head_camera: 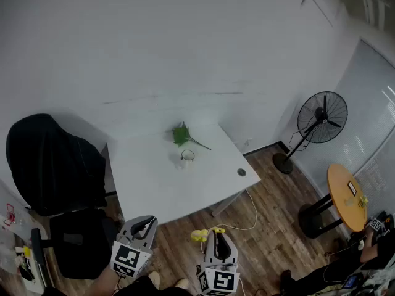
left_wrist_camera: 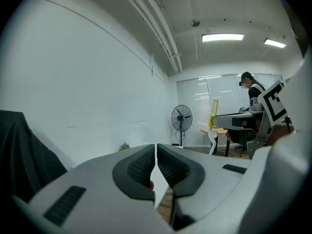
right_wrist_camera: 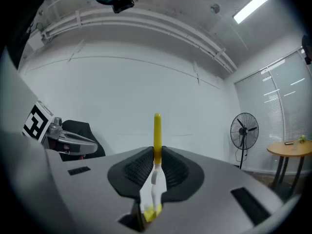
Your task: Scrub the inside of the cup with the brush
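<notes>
The two grippers sit nearest, low in the head view, each with a marker cube toward the camera; the arms behind them are cut off by the picture's edge. The left gripper (head_camera: 147, 221) has its ribbed black pads pressed together, with nothing between them. A small reddish spot low behind the pads is too small to make out. The right gripper (head_camera: 216, 232) is clamped on the brush (right_wrist_camera: 157, 140). In the right gripper view the brush stands upright across the jaws. A smooth yellow rod sticks up above the pads and a white stem runs down below them. The yellow lower end is partly hidden by the gripper's grey body. In the head view only yellow bits of the brush show beside the gripper's tip.

The cup (head_camera: 187, 158), small, pale and round with a dark rim, stands upright well apart from both grippers, near the middle of the white rectangular desk (head_camera: 154, 187). Its inside cannot be made out. A leafy green sprig (head_camera: 181, 134) lies just beyond it.
</notes>
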{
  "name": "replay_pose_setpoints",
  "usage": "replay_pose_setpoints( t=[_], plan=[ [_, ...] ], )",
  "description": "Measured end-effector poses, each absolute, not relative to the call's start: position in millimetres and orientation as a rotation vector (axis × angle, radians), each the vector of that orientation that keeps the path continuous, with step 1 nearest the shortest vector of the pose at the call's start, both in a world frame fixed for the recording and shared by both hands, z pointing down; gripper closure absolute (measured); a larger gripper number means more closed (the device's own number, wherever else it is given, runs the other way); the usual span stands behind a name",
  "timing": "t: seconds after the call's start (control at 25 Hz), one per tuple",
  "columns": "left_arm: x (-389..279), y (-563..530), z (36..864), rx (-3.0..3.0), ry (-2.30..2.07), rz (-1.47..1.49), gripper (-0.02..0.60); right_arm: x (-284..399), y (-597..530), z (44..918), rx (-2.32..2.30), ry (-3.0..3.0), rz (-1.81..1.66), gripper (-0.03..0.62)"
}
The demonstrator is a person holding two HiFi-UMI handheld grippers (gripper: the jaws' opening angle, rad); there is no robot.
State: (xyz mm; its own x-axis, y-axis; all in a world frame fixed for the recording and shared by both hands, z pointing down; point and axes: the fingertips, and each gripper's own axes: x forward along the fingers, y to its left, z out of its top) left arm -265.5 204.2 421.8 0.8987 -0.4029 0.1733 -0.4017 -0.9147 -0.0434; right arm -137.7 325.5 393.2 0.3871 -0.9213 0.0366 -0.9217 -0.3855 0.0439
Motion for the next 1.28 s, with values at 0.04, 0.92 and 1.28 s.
replay_pose_setpoints(
  t=[0.04,0.92,1.28],
  plan=[
    [-265.6,203.1,421.7,-3.054,0.645,-0.281,0.548,-137.5,324.6,392.9,2.574,-1.707,0.010,0.530],
    [-238.2,184.0,426.1,-3.078,0.570,-0.282,0.549,-113.3,313.6,395.2,2.638,-1.613,0.047,0.530],
    [-199.5,163.0,426.8,-3.069,0.575,-0.279,0.548,-75.0,303.6,398.7,2.655,-1.601,0.046,0.530]
  ],
)
